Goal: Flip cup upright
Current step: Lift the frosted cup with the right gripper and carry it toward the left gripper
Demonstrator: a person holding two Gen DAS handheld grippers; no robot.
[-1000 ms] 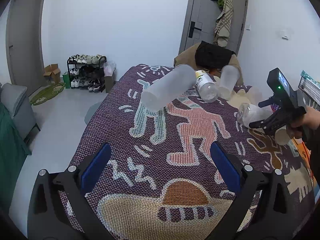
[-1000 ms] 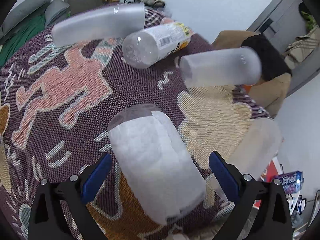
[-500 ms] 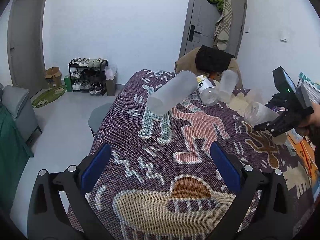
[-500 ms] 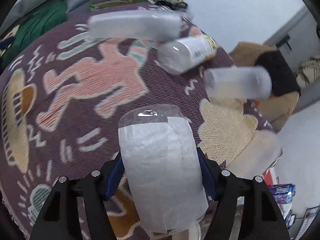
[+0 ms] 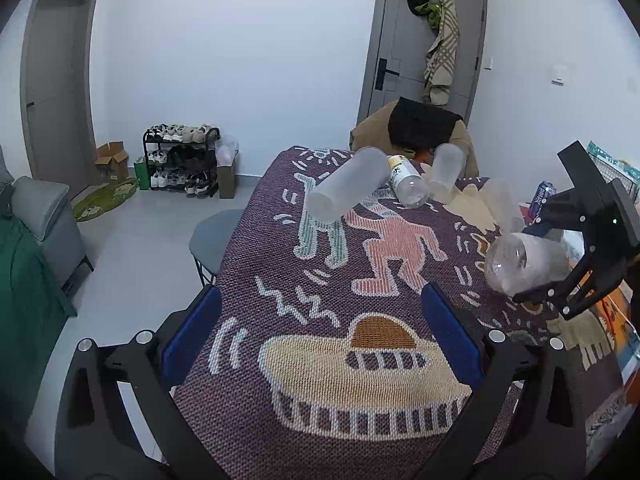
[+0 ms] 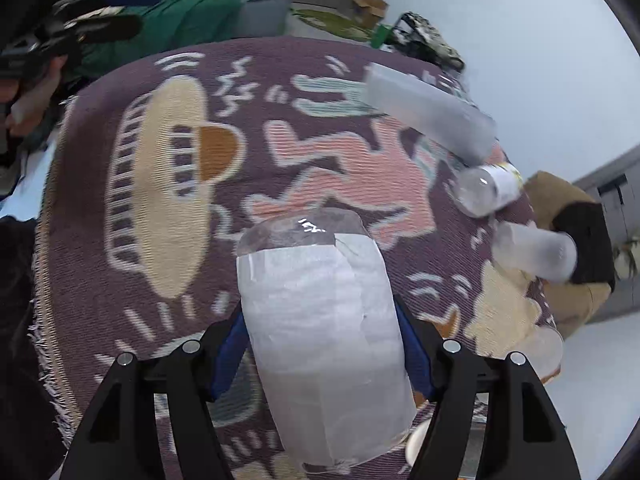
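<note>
Pinching the cup [image 6: 324,332] sideways, right gripper [image 6: 322,354] holds it; left gripper [image 5: 320,344] spread.

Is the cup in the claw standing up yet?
No. The cup is held sideways off the blanket by the right gripper.

a: what's beyond the table?
b: a shoe rack [image 5: 182,160] by the white wall, a cardboard box [image 5: 112,160] beside it, and a grey door [image 5: 416,40] with a scarf [image 5: 442,52] hanging on it
</note>
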